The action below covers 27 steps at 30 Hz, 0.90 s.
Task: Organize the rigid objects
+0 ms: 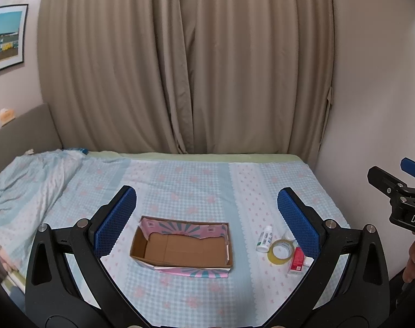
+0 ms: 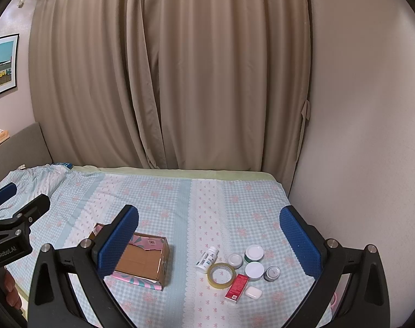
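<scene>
Task looks not started yet, judging by the layout: cardboard box (image 1: pixel 181 248) sits open on the bed (image 2: pixel 163 196) and is empty inside, bare cardboard floor, nothing in it. All the rigid items lie in a cluster to the box's right, apart from it: white bottle (image 2: pixel 206 259) on its side, tape roll (image 2: pixel 221 274) touching it, red carton (image 2: pixel 237 288), white earbud case (image 2: pixel 253 292), three white-lidded jars (image 2: pixel 254 270), small metal tin (image 2: pixel 272 273). Left tongs (image 1: pixel 207 218) wide open & empty; right tongs (image 2: pixel 209 237) also wide, holding nothing. Everything left to do.
</scene>
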Available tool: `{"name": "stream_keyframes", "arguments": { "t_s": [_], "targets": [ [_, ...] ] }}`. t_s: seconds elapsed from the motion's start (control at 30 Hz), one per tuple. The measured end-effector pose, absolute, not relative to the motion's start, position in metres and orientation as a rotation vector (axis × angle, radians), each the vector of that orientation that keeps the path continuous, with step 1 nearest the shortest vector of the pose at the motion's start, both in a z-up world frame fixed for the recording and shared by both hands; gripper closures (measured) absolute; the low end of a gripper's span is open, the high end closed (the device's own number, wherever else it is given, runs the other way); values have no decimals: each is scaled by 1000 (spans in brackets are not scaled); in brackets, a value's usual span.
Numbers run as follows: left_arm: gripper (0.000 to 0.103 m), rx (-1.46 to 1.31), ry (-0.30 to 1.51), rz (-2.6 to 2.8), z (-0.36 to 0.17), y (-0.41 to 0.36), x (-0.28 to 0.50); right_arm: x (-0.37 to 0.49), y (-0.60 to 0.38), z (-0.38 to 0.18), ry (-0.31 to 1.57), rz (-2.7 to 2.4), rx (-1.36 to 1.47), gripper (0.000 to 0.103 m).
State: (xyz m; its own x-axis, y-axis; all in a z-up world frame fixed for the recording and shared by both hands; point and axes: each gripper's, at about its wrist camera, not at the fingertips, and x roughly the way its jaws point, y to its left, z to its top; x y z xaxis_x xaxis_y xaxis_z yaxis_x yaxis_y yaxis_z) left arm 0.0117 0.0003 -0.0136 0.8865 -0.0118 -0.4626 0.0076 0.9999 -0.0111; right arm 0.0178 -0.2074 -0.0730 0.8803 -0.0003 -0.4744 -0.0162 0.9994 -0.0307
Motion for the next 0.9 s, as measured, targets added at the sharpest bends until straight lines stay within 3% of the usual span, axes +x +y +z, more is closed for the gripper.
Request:
{"name": "stream_keyframes", "arguments": {
  "t_s": [0.9],
  "targets": [
    [0,-3,480,-14,-15,-5,17,19,-206,-73,498,8,-26,0]
  ]
}}
